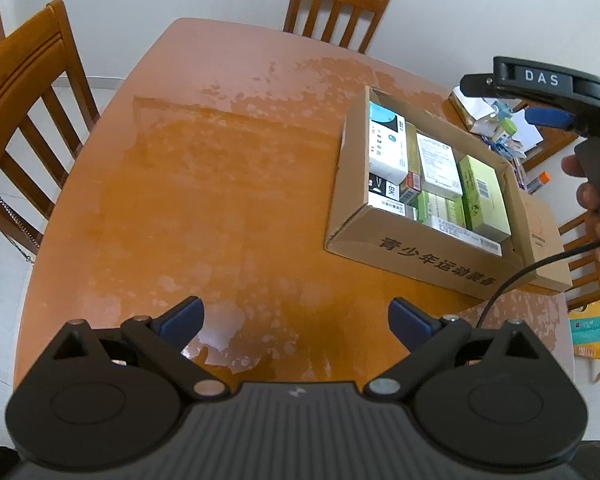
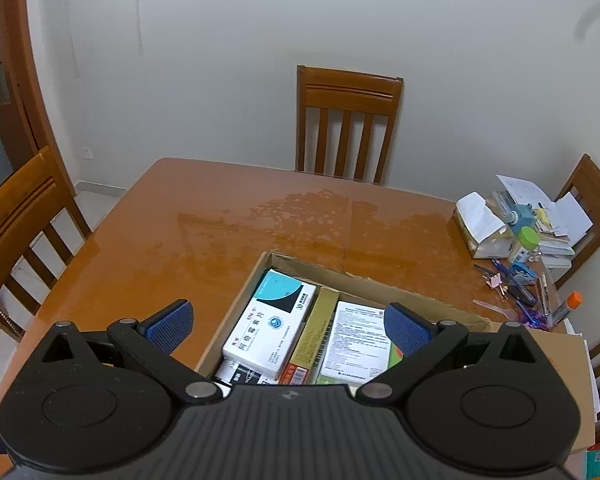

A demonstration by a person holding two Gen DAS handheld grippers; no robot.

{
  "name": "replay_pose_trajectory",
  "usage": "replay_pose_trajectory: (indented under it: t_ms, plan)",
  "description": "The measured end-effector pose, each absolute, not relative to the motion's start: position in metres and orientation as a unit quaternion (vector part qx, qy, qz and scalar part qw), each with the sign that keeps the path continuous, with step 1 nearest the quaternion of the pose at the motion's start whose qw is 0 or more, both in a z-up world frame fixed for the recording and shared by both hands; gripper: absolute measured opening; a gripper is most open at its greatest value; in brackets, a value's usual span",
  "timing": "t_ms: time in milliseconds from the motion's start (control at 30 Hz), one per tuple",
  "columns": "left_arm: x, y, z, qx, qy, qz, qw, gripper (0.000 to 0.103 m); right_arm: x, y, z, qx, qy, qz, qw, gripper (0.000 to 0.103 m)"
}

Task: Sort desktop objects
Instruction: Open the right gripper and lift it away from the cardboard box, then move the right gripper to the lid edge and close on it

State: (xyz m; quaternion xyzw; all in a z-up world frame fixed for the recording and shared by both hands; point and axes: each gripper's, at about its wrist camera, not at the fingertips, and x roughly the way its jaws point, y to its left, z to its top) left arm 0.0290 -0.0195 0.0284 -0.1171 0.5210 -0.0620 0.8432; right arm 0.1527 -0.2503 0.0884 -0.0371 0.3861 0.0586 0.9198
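Note:
A shallow cardboard box (image 1: pixel 416 258) (image 2: pixel 380 280) sits on the right half of the wooden table (image 1: pixel 204 184) (image 2: pixel 204 224), packed with several medicine cartons: a white and blue one (image 1: pixel 386 142) (image 2: pixel 270 326), a label-covered one (image 1: pixel 438 164) (image 2: pixel 358 342) and green ones (image 1: pixel 484 194). My left gripper (image 1: pixel 296 320) hangs open over bare tabletop, left of the box, nothing between its blue pads. My right gripper (image 2: pixel 288 328) (image 1: pixel 548 118) stands open above the box, holding nothing; a hand (image 1: pixel 592 196) grips its handle.
A clutter of papers, a tissue pack (image 2: pixel 480 228), small bottles, pens (image 2: pixel 520 284) and clips lies at the table's far right corner. Wooden chairs stand at the far side (image 2: pixel 346 124) (image 1: pixel 340 4), the left (image 1: pixel 24 112) (image 2: pixel 16 232) and the right (image 2: pixel 592 200). A cable (image 1: pixel 512 280) trails near the box.

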Motion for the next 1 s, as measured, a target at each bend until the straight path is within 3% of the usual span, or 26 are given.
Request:
replay_pose_trajectory:
  t_ms: [433,667,800,900,1000]
  plan:
    - [0.027,-0.021,0.031,-0.118,0.515,-0.047,0.848,0.098,0.11,-0.247,0.091,-0.024,0.352,0.107,0.93,0.103]
    - [0.021,-0.023,0.029,-0.123,0.515,-0.055,0.846,0.098,0.067,-0.323,0.076,0.006,0.308,0.072,0.949,0.103]
    - [0.025,-0.036,0.026,-0.116,0.518,-0.067,0.845,0.098,0.052,-0.351,0.05,0.023,0.362,0.119,0.924,0.103]
    - [0.03,-0.053,0.029,-0.092,0.518,-0.082,0.846,0.098,0.035,-0.371,0.042,0.031,0.354,0.08,0.931,0.103]
    - [0.033,-0.074,0.029,-0.078,0.527,-0.108,0.839,0.098,0.021,-0.418,0.033,0.107,0.349,0.002,0.931,0.103]
